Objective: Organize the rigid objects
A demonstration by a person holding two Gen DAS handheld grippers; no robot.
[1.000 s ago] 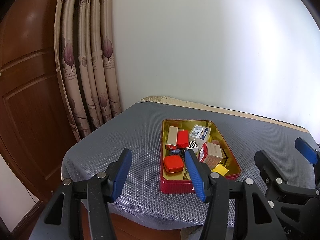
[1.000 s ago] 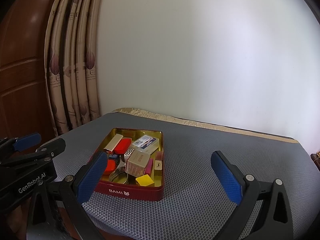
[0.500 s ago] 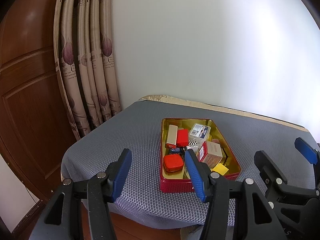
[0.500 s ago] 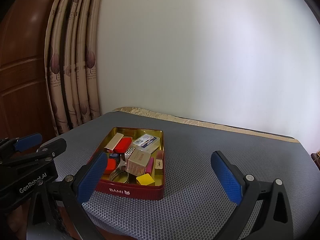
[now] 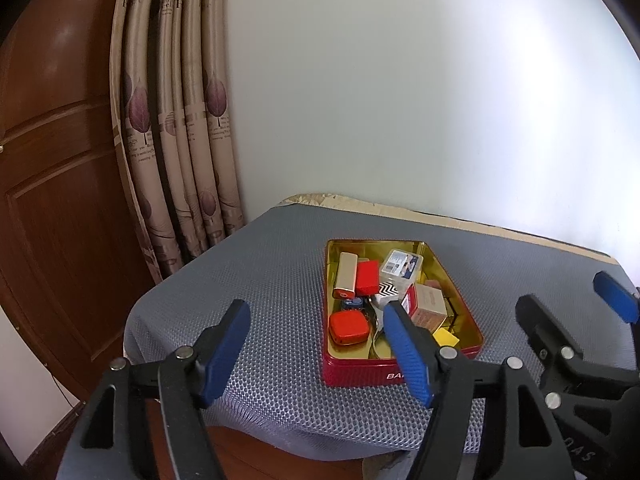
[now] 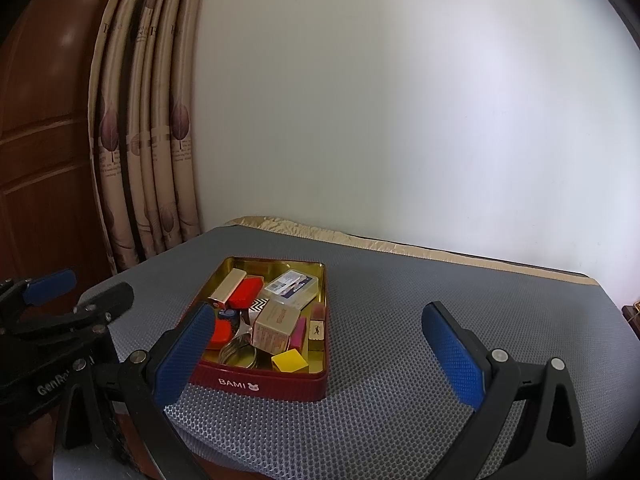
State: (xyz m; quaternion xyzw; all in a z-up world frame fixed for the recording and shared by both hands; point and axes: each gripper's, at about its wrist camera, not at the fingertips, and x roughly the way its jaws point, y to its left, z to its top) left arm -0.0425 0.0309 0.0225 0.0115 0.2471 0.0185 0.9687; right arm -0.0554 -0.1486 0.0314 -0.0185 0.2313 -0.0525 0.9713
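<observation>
Grey mesh matting (image 6: 400, 380) carries our red tin (image 6: 260, 382), small rigid items heaped inside. Our left gripper (image 5: 316, 344) and right gripper (image 6: 320, 356) hover wide open, empty. Either sorting awaits or it's finished; we can't tell.

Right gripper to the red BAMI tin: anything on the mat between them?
Nothing. In the right wrist view, only bare grey honeycomb-textured mat lies between the open right gripper and the red rectangular metal tin of small items; the gripper's left finger overlaps the tin's near left corner.
</observation>
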